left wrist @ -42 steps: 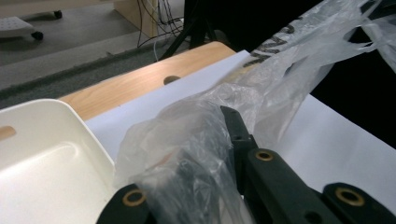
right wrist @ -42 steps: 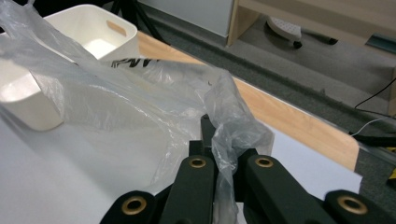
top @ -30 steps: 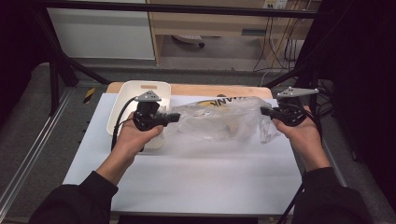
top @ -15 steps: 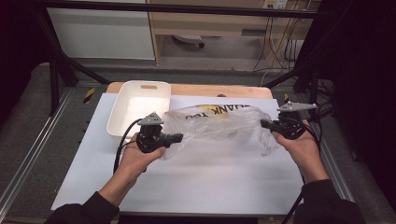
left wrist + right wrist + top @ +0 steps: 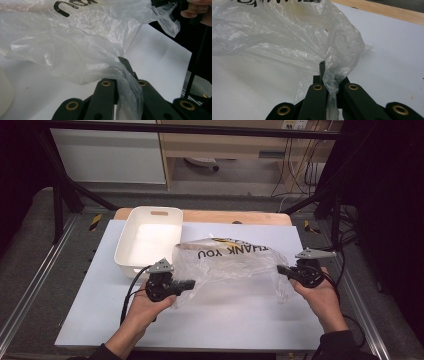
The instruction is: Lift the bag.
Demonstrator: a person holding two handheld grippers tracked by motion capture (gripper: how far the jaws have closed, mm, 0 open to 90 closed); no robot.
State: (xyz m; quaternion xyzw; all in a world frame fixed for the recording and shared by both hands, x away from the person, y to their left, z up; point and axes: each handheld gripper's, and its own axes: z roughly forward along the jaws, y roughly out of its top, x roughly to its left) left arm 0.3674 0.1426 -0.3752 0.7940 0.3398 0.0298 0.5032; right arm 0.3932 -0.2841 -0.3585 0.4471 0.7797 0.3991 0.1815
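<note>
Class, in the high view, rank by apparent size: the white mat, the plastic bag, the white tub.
1. white mat
2. plastic bag
3. white tub, though bag and tub look close; the crumpled bag makes this unsure.

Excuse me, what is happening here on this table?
A person holds a clear plastic bag stretched between two handheld grippers. The left gripper is shut on one end, the right gripper on the other. The bag hangs low over the white table. A white bin stands beside it, untouched.
</note>
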